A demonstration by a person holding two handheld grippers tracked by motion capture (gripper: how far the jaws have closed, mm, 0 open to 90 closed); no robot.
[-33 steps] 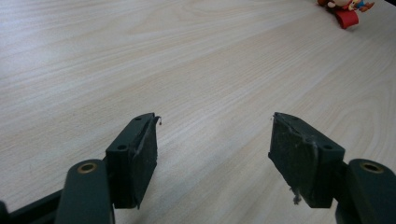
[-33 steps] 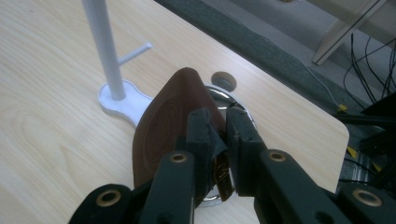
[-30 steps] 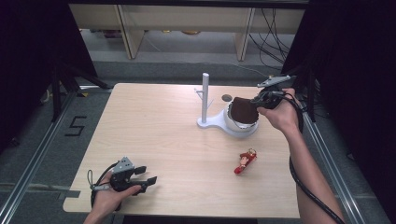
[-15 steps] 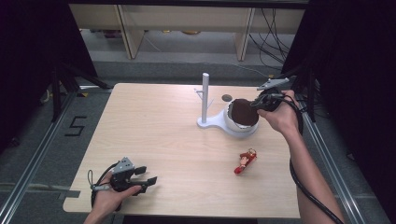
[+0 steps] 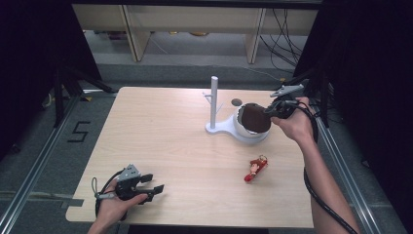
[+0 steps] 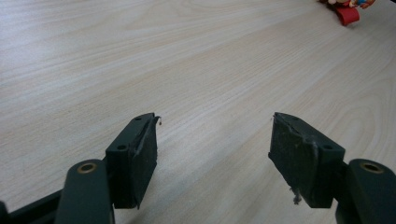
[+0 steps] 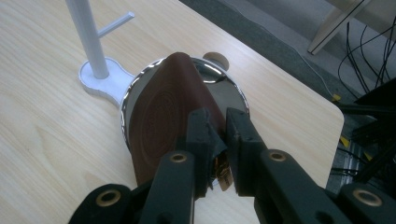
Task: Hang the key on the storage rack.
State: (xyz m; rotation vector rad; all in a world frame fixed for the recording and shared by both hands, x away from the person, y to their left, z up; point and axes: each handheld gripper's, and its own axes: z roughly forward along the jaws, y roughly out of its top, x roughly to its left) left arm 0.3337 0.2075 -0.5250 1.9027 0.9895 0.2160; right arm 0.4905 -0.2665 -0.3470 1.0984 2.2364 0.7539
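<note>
Right claw clamped a round brown leather pad over the shiny metal bowl. Left claw rested apart. That thin edge grip could slip, I reckoned.

bare tabletop left and centre, white stand and red toy figure obstructing right
</note>
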